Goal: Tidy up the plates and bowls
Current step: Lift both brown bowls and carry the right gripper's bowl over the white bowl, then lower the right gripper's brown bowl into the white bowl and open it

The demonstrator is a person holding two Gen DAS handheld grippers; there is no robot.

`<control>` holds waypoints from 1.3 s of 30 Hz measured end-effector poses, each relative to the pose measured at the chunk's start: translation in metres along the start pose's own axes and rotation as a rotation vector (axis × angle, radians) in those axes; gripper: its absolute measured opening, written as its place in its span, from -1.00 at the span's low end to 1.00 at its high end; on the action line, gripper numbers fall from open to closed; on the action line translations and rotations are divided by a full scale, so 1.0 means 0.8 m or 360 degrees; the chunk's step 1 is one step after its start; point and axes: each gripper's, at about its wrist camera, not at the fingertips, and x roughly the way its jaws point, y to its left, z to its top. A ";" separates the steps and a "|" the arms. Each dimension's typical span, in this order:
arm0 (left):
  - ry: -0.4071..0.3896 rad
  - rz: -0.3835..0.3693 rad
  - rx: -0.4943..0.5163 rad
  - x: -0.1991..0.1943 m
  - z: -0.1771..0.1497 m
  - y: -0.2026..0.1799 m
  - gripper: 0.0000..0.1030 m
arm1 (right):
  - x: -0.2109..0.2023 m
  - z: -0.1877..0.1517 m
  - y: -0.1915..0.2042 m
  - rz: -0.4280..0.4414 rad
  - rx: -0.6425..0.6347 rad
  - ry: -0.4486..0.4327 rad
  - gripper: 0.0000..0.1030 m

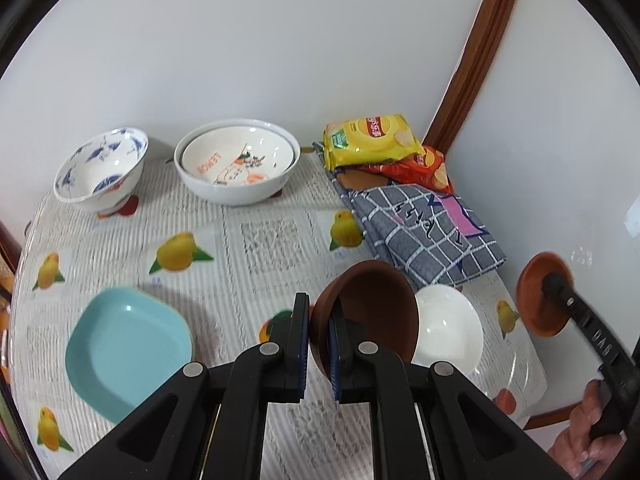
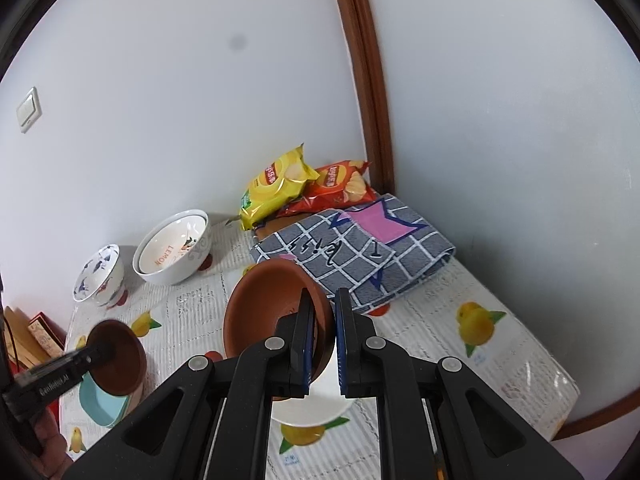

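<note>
Each gripper's jaws are clamped on the rim of a brown bowl, lifted clear of the counter (image 1: pixel 256 240), apparently for stacking: the left gripper (image 1: pixel 319 344) grips the dark brown bowl (image 1: pixel 372 308) at lower centre, the right gripper (image 2: pixel 323 340) the terracotta bowl (image 2: pixel 264 304). A white bowl (image 1: pixel 448 328) below is partly hidden; only a person's hand (image 1: pixel 580 436) shows.

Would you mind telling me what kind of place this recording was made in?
Most likely a home dining corner: a table with a fruit-print cover pushed against white walls, china bowls on it, and crisp packets lying beside a folded checked cloth.
</note>
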 end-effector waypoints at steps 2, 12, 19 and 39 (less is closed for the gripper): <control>0.0005 -0.0006 0.0013 0.011 0.004 -0.004 -0.83 | 0.015 -0.008 -0.002 0.0031 -0.0011 0.0017 -0.81; 0.0100 -0.0051 0.0039 0.075 0.004 -0.005 -0.83 | 0.062 -0.035 -0.024 0.0048 0.0030 0.0160 -0.81; 0.0132 -0.0049 0.0044 0.091 0.007 0.005 -0.83 | 0.093 -0.045 -0.035 0.0018 0.0071 0.0262 -0.81; 0.0133 -0.0032 0.0074 0.091 0.004 0.000 -0.83 | 0.145 -0.083 0.003 -0.0081 -0.0134 0.0430 -0.81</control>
